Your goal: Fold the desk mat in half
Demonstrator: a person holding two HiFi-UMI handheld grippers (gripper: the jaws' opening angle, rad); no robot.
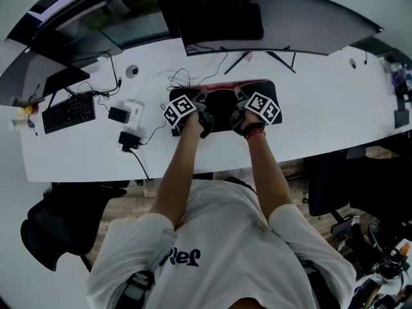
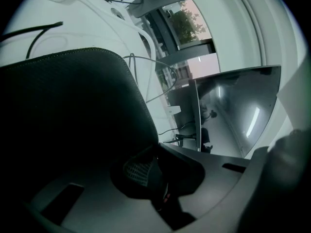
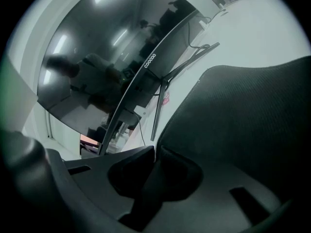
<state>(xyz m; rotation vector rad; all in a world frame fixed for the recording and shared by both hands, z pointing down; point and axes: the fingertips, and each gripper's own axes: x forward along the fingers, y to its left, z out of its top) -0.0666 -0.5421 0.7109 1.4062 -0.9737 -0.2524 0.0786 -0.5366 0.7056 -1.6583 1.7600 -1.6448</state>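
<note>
Both tools are on the black fabric desk mat, which lies on the white counter just in front of the curved dark monitor, with a red strip showing along its far edge. The left tool is clenched on the mat's edge, and the fabric fills the left of its view. The right tool pinches the edge too. A black keyboard sits well off to the left.

The curved monitor carries the brand "coocaa" in white on its lower edge.
</note>
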